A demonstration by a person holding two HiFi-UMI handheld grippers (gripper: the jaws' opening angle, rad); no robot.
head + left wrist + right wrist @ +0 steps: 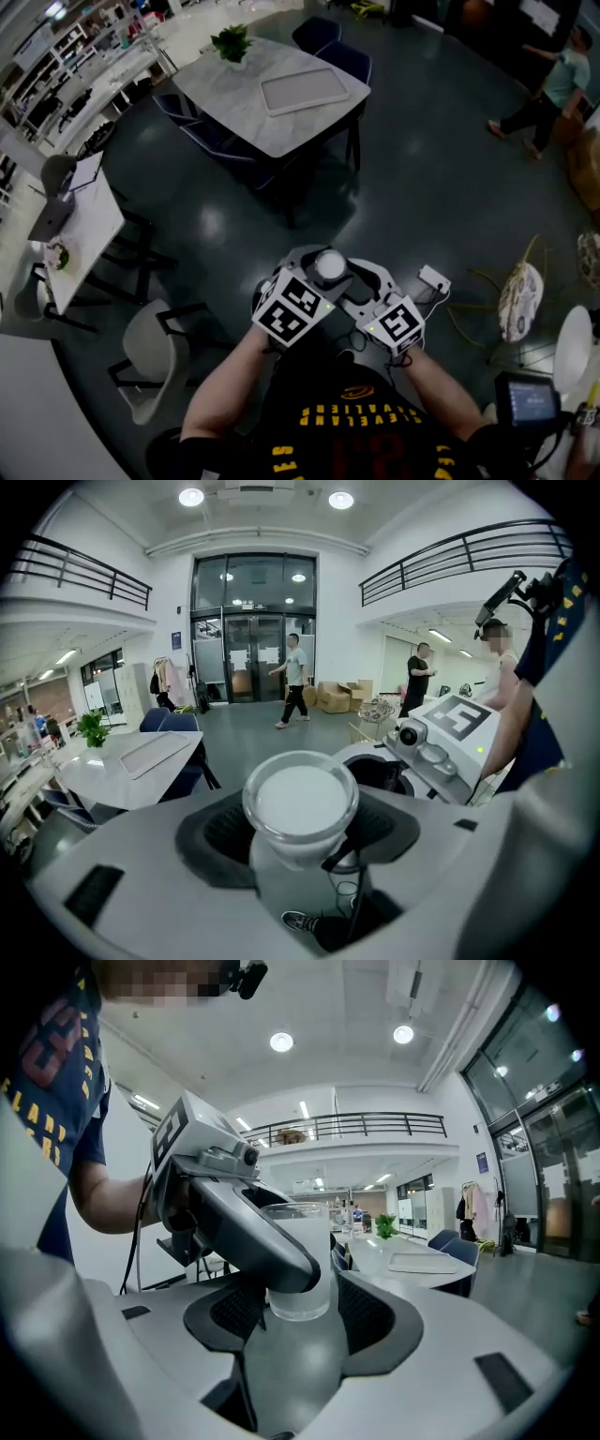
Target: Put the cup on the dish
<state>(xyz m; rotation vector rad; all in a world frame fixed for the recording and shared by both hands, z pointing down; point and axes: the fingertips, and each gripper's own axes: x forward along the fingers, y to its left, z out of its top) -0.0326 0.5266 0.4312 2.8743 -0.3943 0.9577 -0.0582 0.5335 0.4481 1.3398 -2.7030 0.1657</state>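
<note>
A frosted white cup hangs in the air in front of the person, above the dark floor. My left gripper is shut on the cup, whose open rim faces that camera, with the pads against its sides. In the right gripper view one left finger wraps across the cup. My right gripper stands open around the same cup from the other side, with gaps between its pads and the cup wall. The two marker cubes sit side by side below the cup in the head view.
A grey table with a white rectangular tray and a potted plant stands far ahead, with dark chairs around it. Another table is at the left. People walk in the hall.
</note>
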